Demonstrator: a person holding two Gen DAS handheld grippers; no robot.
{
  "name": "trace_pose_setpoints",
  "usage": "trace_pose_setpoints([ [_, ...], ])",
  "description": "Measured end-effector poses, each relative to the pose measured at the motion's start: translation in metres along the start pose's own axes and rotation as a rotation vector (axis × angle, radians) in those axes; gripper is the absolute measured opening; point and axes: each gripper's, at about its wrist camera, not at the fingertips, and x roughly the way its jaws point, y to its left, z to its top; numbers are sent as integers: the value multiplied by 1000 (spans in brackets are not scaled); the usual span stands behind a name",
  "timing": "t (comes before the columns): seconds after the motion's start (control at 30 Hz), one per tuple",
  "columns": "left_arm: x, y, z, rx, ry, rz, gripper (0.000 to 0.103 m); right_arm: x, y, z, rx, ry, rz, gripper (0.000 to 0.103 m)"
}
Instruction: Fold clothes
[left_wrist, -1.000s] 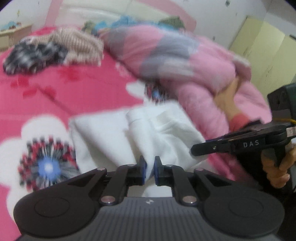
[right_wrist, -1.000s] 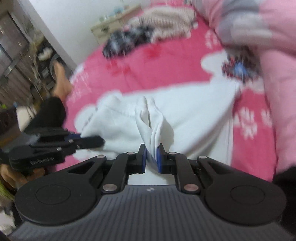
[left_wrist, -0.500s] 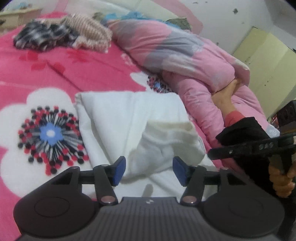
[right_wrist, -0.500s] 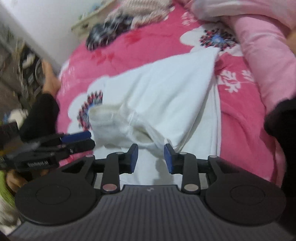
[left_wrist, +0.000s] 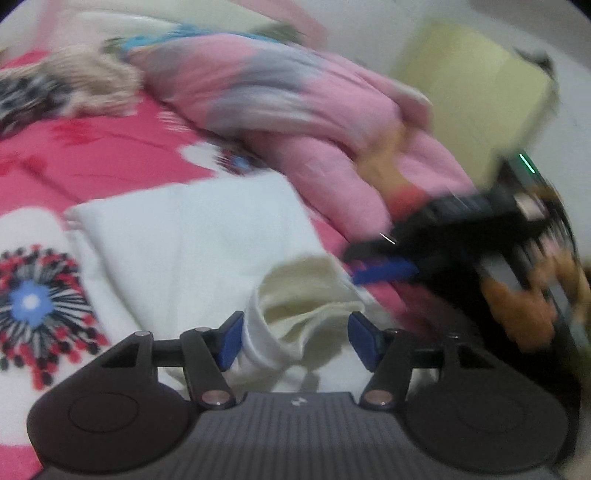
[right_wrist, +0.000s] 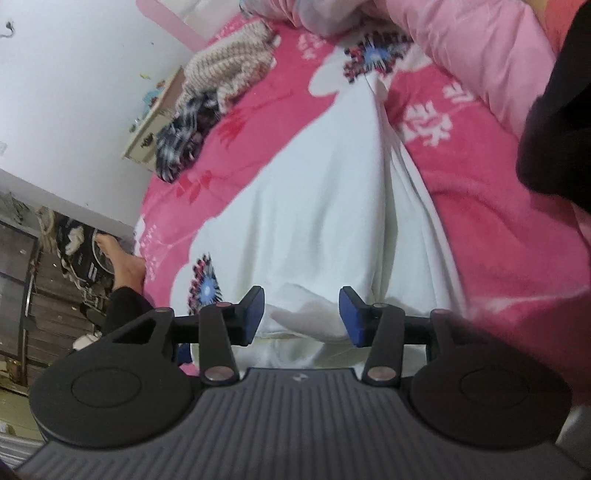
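A white garment (left_wrist: 192, 236) lies folded on the pink flowered bedsheet (left_wrist: 110, 155). Its cream ribbed cuff (left_wrist: 306, 291) stands up loosely just ahead of my left gripper (left_wrist: 295, 336). That gripper's jaws are opening, with the cuff's cloth between them but not pinched. My right gripper (left_wrist: 369, 262) shows blurred at the right of the left wrist view, in a person's hand. In the right wrist view my right gripper (right_wrist: 302, 314) hangs over the near edge of the white garment (right_wrist: 314, 192). Its jaws are opening too, and the cloth lies under the gap, unpressed.
A pink and grey quilt (left_wrist: 295, 110) is heaped along the bed's far side. A beige knit sweater (right_wrist: 229, 62) and a black-and-white checked garment (right_wrist: 184, 140) lie near the headboard. A small cabinet (right_wrist: 151, 122) stands by the wall, a person's bare foot (right_wrist: 122, 258) rests at the bed's edge, and a yellow-green wardrobe (left_wrist: 472, 96) stands behind.
Both grippers were shut on a raised fold of the white garment; both have let go and spread their jaws. The cloth has dropped onto the bed, and both views have rolled.
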Motion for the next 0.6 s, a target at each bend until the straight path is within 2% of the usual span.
trace_pose_setpoints([
  [0.1,-5,-20,-13,114,88,0,67,-1,-4,-6,11,13,-42,46],
  [0.13,-8,-22,-17,114,99,4,70,-2,-6,-7,21,14,-53,47],
  [0.23,-19,-17,-22,27,98,-4,70,-6,-12,-11,63,13,-65,51],
  [0.3,-28,-4,-22,-98,66,8,70,-7,-16,-12,95,20,-58,56],
  [0.47,-29,50,-24,-557,33,-9,66,-2,-25,-21,179,64,-38,57],
  [0.53,-26,64,-27,-671,21,-27,63,0,-27,-24,197,74,-32,57],
  [0.6,-21,69,-26,-721,19,-39,62,4,-25,-27,197,81,-23,57],
])
